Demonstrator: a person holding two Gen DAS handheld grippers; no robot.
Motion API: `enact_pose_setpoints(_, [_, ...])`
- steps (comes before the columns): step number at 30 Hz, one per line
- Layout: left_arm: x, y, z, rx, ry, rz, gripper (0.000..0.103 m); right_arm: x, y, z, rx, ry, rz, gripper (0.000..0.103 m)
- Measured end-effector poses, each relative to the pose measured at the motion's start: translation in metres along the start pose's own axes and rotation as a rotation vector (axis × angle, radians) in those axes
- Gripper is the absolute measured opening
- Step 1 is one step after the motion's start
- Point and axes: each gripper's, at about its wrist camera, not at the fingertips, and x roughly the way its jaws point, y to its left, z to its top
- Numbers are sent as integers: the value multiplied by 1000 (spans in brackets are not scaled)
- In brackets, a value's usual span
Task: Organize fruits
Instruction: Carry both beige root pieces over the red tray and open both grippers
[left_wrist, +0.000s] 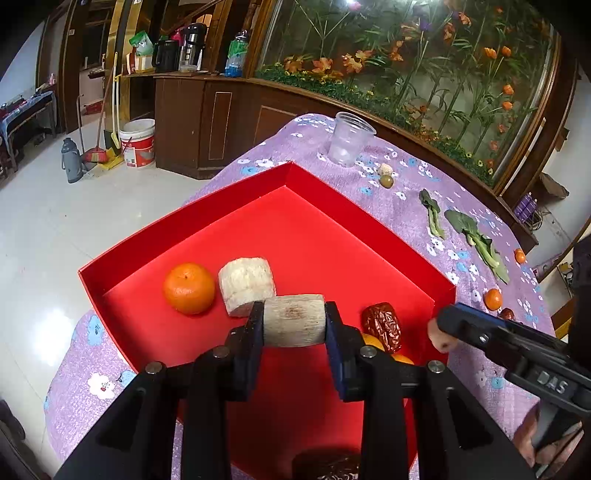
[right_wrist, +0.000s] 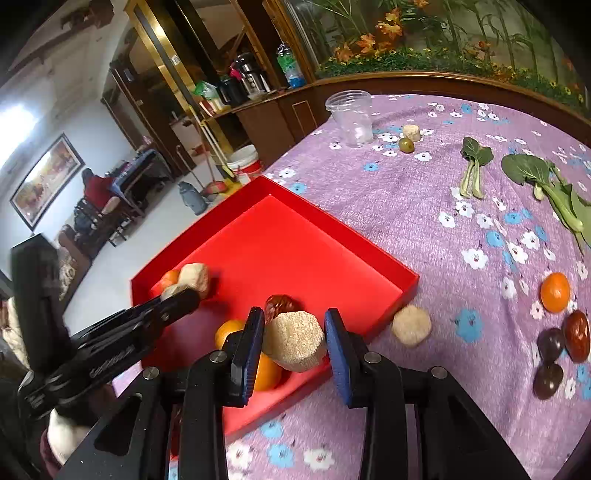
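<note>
- Left gripper (left_wrist: 294, 320): pads clamped on both ends of a pale cut cylinder chunk (left_wrist: 294, 320), looks like peeled sugarcane; held over the red tray (left_wrist: 314, 236), near its 6 o'clock side.
- Right gripper (right_wrist: 294, 345): jaws part open around a second pale chunk (right_wrist: 294, 341). Left pad (right_wrist: 249, 354) seems to touch it; a sliver of gap at the right pad, so can't tell whether the grip is firm. Chunk sits over the tray's near edge.
- In the tray, left wrist view: tangerine (left_wrist: 189, 288) at 9 o'clock of the held piece, a fatter pale chunk (left_wrist: 246, 286) touching the tangerine's right side, red date (left_wrist: 382, 326) at 3 o'clock with an orange fruit (left_wrist: 371, 341) partly hidden under it.
- Outside the tray, right wrist view: another pale chunk (right_wrist: 411, 325) on the cloth just beside the tray's right corner.
- At 3 o'clock on the purple floral tablecloth (right_wrist: 406, 221): loose tangerine (right_wrist: 554, 291), red date (right_wrist: 576, 340), two dark round fruits (right_wrist: 550, 345), the lower one (right_wrist: 547, 381) touching the upper.
- Far side, 12 o'clock: clear plastic cup (right_wrist: 351, 116), small green fruit (right_wrist: 406, 144), a small pale stub (right_wrist: 412, 132) just behind it.
- At 1–2 o'clock: two leafy green stalks (right_wrist: 474, 166), second one (right_wrist: 546, 188) bigger.
</note>
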Motion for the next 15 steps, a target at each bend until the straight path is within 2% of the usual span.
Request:
enact_pose_setpoints(5, [-4, 4, -1, -22, -16, -3, 32, 6, 2, 4, -8, -17, -16, 38])
enact_pose_setpoints(6, [-5, 5, -1, -25, -20, -6, 35, 6, 3, 5, -6, -21, -12, 38])
enact_pose_setpoints(8, [-9, 6, 0, -30, -31, -7, 47, 5, 4, 6, -9, -32, -16, 41])
enact_pose_setpoints(15, [-24, -1, -1, -22, -61, -17, 50, -19, 0, 5, 14, -85, -29, 49])
